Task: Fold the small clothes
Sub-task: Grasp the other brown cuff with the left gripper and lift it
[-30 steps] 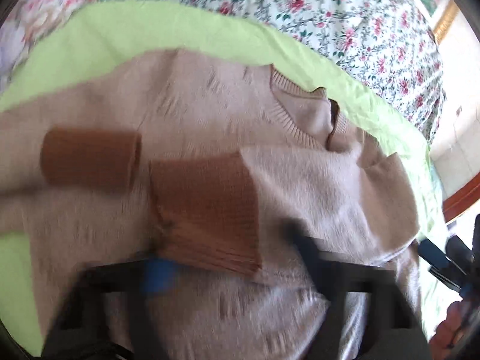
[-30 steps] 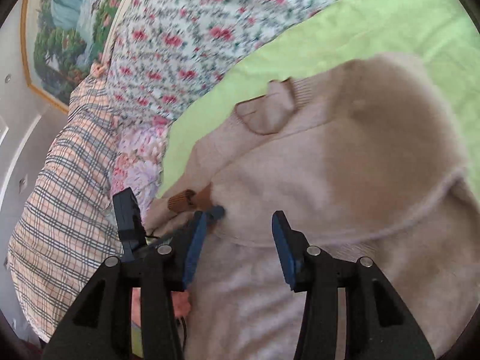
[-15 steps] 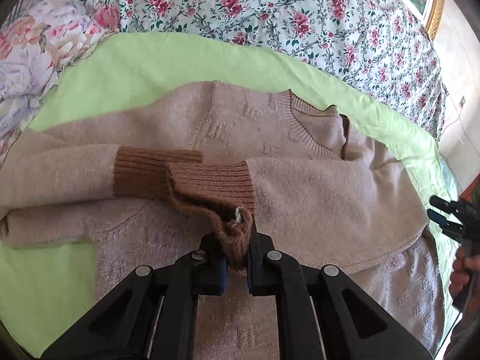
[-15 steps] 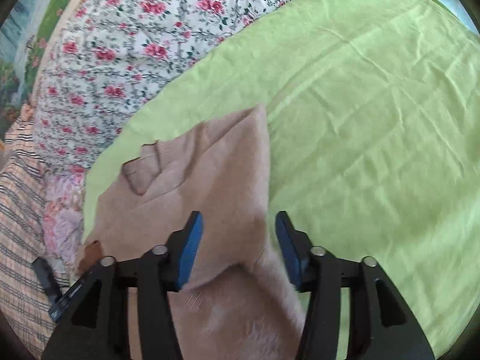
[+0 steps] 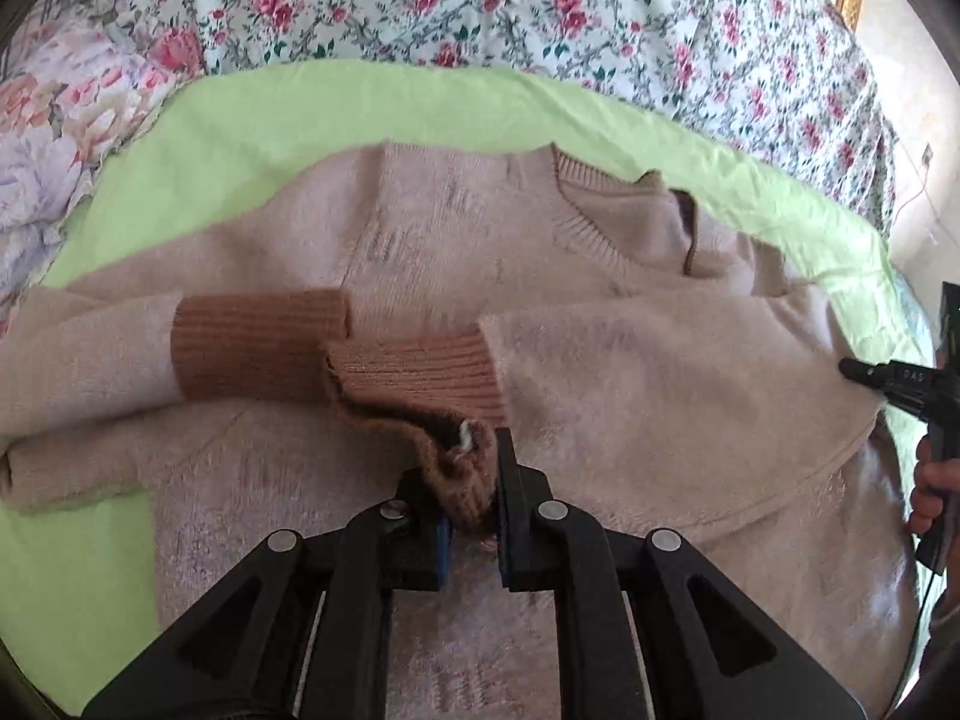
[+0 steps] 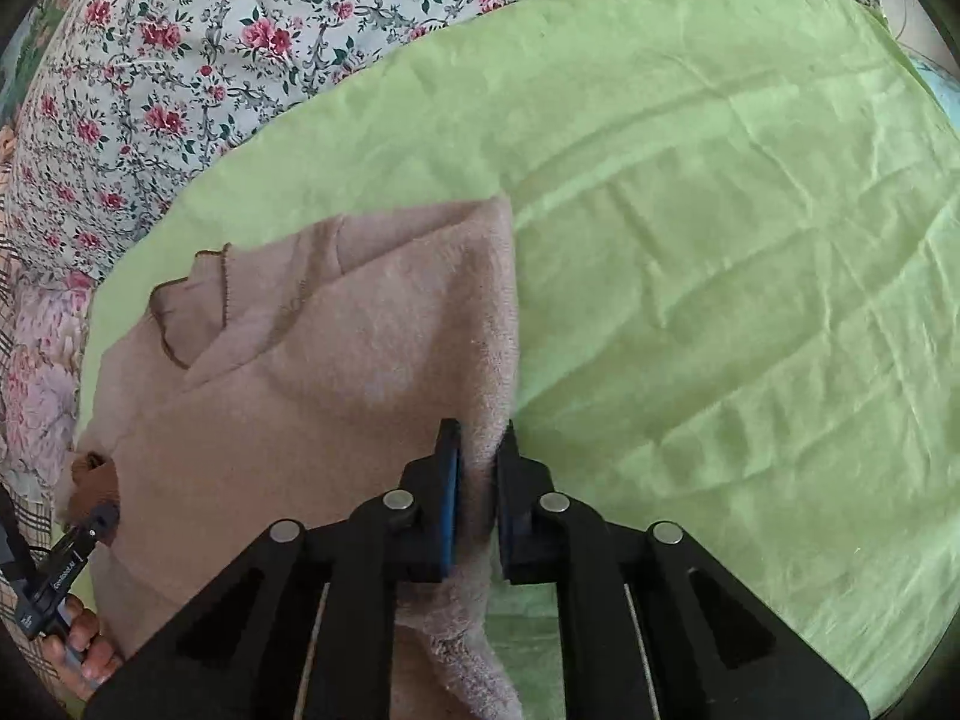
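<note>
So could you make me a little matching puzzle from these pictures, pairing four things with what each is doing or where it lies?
Things:
1. left gripper
2. right gripper
3. lime-green cotton sheet
4. brown ribbed cuff on the left sleeve

States:
A. spread under the sweater
B. lying flat on the sweater's chest
C. shut on the sweater's side edge
D. shut on the other brown ribbed cuff

Pairs: 1-D, 2-C, 3-A, 4-B. The fuzzy beige knitted sweater has both sleeves folded inward.

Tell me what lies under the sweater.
The sweater lies on a green sheet spread over a floral bedspread. Both sleeves are folded over its front, brown cuffs meeting. Whatever lies beneath the body is covered.
</note>
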Tool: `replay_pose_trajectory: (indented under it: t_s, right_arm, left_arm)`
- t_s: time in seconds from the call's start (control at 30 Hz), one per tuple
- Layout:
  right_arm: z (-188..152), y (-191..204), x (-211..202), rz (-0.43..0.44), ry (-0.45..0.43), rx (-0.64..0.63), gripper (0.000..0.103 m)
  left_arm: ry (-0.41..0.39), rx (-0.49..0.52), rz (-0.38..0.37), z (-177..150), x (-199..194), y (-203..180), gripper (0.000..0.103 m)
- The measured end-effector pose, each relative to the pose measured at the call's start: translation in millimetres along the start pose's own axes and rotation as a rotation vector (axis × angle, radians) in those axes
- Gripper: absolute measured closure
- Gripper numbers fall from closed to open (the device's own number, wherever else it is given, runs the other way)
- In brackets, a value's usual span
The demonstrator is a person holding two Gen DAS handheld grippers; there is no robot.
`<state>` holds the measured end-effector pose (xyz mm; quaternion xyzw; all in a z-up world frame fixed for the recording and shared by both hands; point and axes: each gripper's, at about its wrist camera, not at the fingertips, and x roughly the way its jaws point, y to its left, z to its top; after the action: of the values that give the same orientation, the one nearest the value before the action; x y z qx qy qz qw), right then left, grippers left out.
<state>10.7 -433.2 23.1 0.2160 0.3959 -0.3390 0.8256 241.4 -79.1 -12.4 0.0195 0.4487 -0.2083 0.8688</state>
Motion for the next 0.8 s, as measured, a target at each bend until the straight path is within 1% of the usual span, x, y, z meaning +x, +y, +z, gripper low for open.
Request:
replay_pose_trajectory:
  t_s: [0.03, 0.07, 0.1, 0.17, 0.2, 0.27, 0.3, 0.33, 0.37, 0.47, 0.5, 0.57, 0.6, 0.63, 0.67, 0.7, 0.73, 0.77, 0.8]
  right_arm:
    - [-1.7, 1.0, -9.7, -0.022, -0.023, 0.006, 0.079]
    - [-5.4, 5.0, -23.2, -0.022, -0.063, 0.011, 0.078]
    - [-7.7, 9.2, -32.4, -0.004, -0.086, 0.006, 0.078]
    - [-15.8, 23.3, -45.5, 0.058, -0.111, -0.024, 0.077]
    - [-22.3, 31.7, -44.8, 0.124, -0.088, -0.047, 0.076]
    - [-31.6, 42.9, -33.0, 0.197, -0.024, -0.066, 0.064]
    - [-36.2, 46.5, -25.1, 0.182, 0.000, -0.080, 0.062]
    - [-41.3, 47.1, -16.0, 0.133, 0.024, -0.093, 0.061]
    - [-45.0, 45.1, -10.1, 0.116, 0.038, -0.085, 0.062]
    - [-47.5, 47.7, -21.2, 0.121, 0.017, -0.057, 0.061]
    - [-49.7, 52.3, -28.3, 0.136, 0.014, -0.065, 0.061]
    - [-56.5, 61.9, -40.2, 0.192, 0.012, -0.077, 0.061]
    - [-59.4, 67.5, -44.7, 0.222, 0.016, -0.082, 0.060]
    - [-65.0, 72.4, -48.5, 0.242, 0.020, -0.088, 0.059]
    - [-70.9, 75.6, -51.2, 0.256, 0.023, -0.092, 0.057]
    - [-75.6, 79.1, -53.4, 0.268, 0.031, -0.096, 0.056]
    - [-78.8, 82.1, -52.5, 0.274, 0.044, -0.097, 0.055]
    - [-82.0, 86.0, -49.6, 0.281, 0.060, -0.097, 0.054]
    - [-86.2, 86.8, -48.2, 0.291, 0.077, -0.094, 0.054]
  left_arm:
    - [0.002, -0.003, -0.001, -3.0, -1.4, 2.6, 0.086]
    - [0.000, -0.006, -0.002, -6.5, -4.8, 6.4, 0.085]
    - [-0.001, -0.012, 0.000, -9.6, -8.5, 10.6, 0.080]
    - [-0.003, -0.025, 0.000, -14.2, -15.6, 18.0, 0.078]
    - [-0.004, -0.038, 0.001, -17.9, -20.6, 23.1, 0.077]
    - [-0.006, -0.056, 0.010, -24.7, -29.3, 30.5, 0.077]
    - [-0.006, -0.063, 0.016, -28.2, -33.9, 33.7, 0.077]
    - [-0.006, -0.068, 0.024, -32.7, -38.7, 38.0, 0.078]
    - [-0.005, -0.075, 0.035, -37.3, -44.1, 42.7, 0.077]
    - [-0.013, -0.073, 0.060, -44.3, -61.7, 54.6, 0.076]
    - [-0.021, -0.064, 0.076, -42.6, -66.7, 56.9, 0.072]
    - [-0.050, -0.017, 0.121, -33.9, -76.0, 57.9, 0.058]
    - [-0.067, 0.018, 0.156, -27.0, -78.6, 56.4, 0.046]
    - [-0.081, 0.051, 0.190, -19.1, -79.5, 53.9, 0.038]
    - [-0.097, 0.092, 0.218, -13.1, -80.7, 51.6, 0.036]
    - [-0.114, 0.141, 0.239, -7.2, -81.4, 48.8, 0.031]
    - [-0.128, 0.202, 0.264, -0.6, -79.4, 45.7, 0.022]
    - [-0.132, 0.248, 0.278, 3.4, -76.5, 43.9, 0.019]
    - [-0.130, 0.312, 0.295, 7.8, -69.6, 42.0, 0.018]
